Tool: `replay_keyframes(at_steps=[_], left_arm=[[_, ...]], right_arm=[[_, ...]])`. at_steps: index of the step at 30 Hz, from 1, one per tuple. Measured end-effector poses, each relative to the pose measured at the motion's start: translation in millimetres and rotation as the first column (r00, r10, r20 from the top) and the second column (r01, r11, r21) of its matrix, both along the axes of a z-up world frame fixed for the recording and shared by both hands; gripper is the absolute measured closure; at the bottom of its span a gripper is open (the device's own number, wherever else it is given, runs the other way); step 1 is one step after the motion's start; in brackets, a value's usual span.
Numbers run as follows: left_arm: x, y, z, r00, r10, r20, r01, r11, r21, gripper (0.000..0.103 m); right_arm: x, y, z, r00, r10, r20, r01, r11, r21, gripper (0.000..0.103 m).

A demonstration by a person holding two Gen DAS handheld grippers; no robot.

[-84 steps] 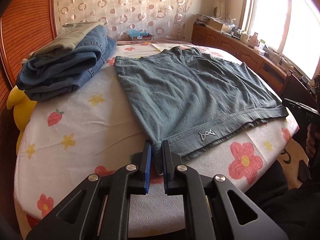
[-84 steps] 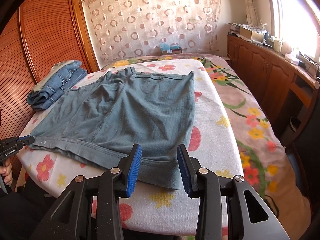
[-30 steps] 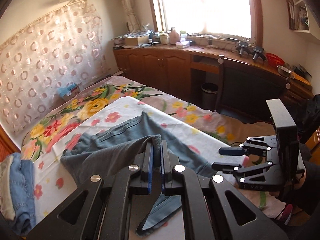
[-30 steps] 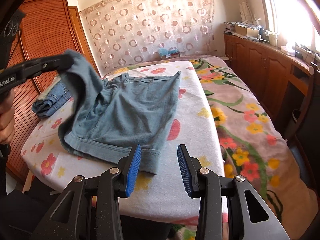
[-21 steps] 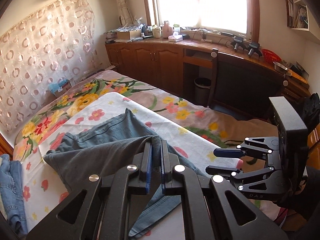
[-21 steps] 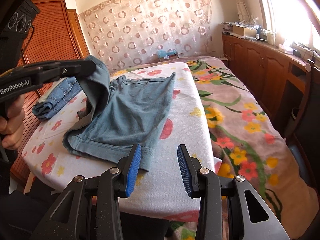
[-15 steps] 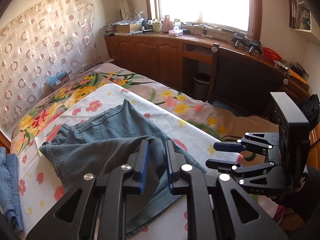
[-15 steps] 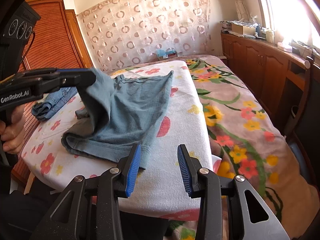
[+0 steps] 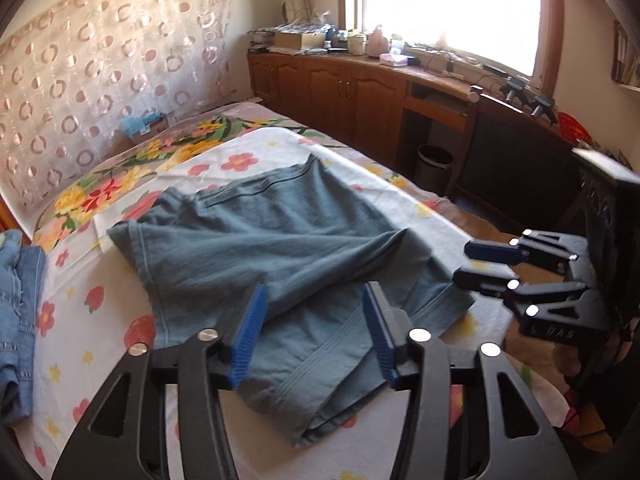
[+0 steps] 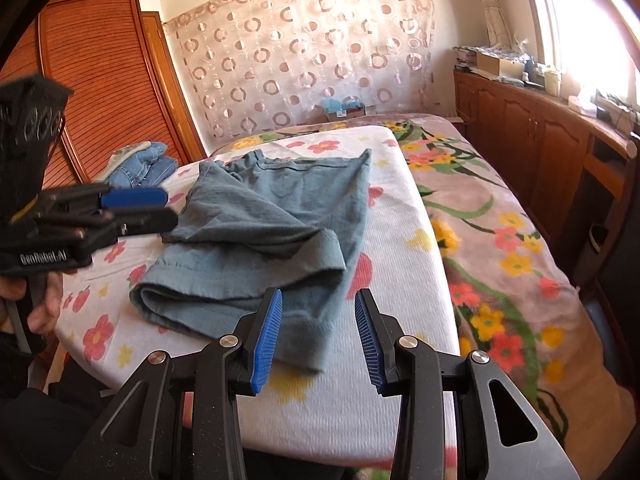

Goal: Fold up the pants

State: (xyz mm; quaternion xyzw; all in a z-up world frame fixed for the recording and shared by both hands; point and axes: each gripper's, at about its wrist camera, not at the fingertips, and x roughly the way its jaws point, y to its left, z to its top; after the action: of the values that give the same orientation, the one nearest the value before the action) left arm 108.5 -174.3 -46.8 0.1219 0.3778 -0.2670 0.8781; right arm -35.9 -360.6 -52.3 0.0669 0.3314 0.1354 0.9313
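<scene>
Blue-padded, your left gripper [image 9: 316, 334] now stands spread and empty, having let go the leg it carried across; the right gripper [image 10: 318, 336] hangs open too. The pants [image 10: 276, 232] lie doubled lengthwise on the floral table cover [image 10: 400, 216], first fold done, top layer rumpled.

Jeans pile [image 9: 16, 320] cut off left.

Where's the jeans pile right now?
In the right wrist view, the jeans pile sits far left on the bed, against the wardrobe, beyond the pants.
</scene>
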Motion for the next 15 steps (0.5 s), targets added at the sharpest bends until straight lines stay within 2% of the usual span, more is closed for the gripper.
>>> replay_keyframes(at_steps=[1,2,15], left_arm=[[0.9,3.7,-2.8,1.0,0.007,0.0,-0.007,1.0,-0.008,0.031],[2.0,8.2,-5.6,1.0,0.012,-0.008,-0.013,1.0,-0.026,0.025],[2.6,34.9,-33.0,0.997,0.055,-0.053,-0.056,0.998,-0.018,0.025]], right_arm=[[1.7,0.8,-0.2,1.0,0.003,0.001,-0.003,1.0,-0.004,0.064],[5.1,2.2,-0.1,1.0,0.006,0.002,-0.006,1.0,-0.01,0.064],[37.8,9.2,-7.7,0.999,0.031,-0.025,-0.032,0.999,-0.042,0.066]])
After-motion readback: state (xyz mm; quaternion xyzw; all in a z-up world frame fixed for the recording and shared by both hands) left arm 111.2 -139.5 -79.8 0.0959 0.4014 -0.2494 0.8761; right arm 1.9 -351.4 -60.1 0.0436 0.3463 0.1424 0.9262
